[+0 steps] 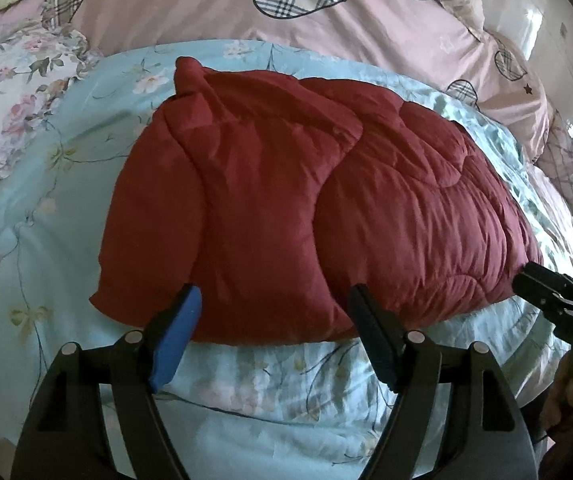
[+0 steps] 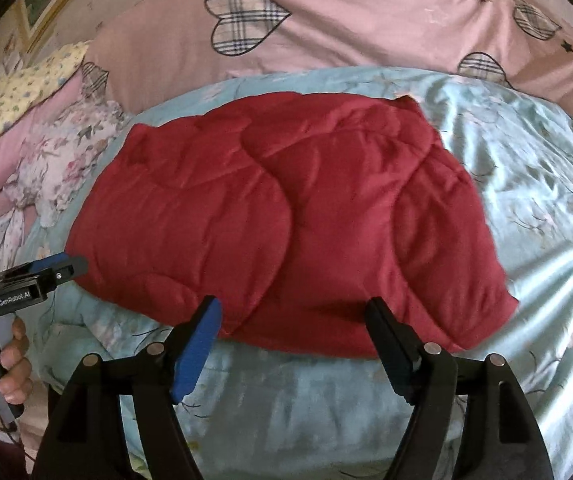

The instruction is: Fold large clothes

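Jacket: a padded red jacket (image 1: 306, 208) lies folded into a thick bundle on the pale blue floral quilt (image 1: 266, 392), its sleeves already laid in over the body.
Long axis: it runs side to side across the bed in front of the person, so the near long hem faces both tongs.
Left gripper (image 1: 274, 334): jaws stand apart with nothing between them; the tips sit at the near hem toward the jacket's left end, whether touching I cannot tell.
Right gripper (image 2: 294, 340): also spread and empty, its tips at the near hem toward the right end.
Which is nearer: neither, I'd say; the two look evenly placed along the hem, one toward each end.
Coming move: likely a grip on that near edge with both, to carry it over away from the person.
Left view only: the lump at the jacket's far left end and the bed's right edge.
Right view only: the person's hand (image 2: 0, 364) on the left tool's handle, and the yellow flowered pillow (image 2: 18, 96).
Behind: a pink duvet with plaid hearts (image 2: 326, 40).
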Available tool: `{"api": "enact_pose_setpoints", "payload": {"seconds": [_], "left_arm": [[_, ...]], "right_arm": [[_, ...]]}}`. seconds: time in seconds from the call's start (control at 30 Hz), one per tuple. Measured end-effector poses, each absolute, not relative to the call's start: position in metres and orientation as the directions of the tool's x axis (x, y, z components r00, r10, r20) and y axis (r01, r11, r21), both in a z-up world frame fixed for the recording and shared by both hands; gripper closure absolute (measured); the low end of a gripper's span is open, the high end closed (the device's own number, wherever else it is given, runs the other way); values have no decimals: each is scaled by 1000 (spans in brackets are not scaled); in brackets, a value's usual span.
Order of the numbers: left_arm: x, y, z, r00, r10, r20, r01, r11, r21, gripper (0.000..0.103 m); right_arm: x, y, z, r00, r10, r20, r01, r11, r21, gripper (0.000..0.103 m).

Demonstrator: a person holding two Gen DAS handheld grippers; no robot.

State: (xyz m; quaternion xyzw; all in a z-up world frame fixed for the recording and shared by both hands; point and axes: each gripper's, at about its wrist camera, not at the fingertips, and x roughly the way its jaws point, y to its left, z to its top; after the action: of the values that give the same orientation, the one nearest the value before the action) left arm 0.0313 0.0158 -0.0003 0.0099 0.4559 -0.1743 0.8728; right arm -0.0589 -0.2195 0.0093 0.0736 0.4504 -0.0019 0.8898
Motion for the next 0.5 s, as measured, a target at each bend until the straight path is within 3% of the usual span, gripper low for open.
{"api": "enact_pose_setpoints", "payload": {"seconds": [0.5], "left_arm": [[46,-21,9,492,-266,-829,343,935,-97,19]], "right_arm": [[-29,-201,13,586,38,-809,46,996,80,18]]}}
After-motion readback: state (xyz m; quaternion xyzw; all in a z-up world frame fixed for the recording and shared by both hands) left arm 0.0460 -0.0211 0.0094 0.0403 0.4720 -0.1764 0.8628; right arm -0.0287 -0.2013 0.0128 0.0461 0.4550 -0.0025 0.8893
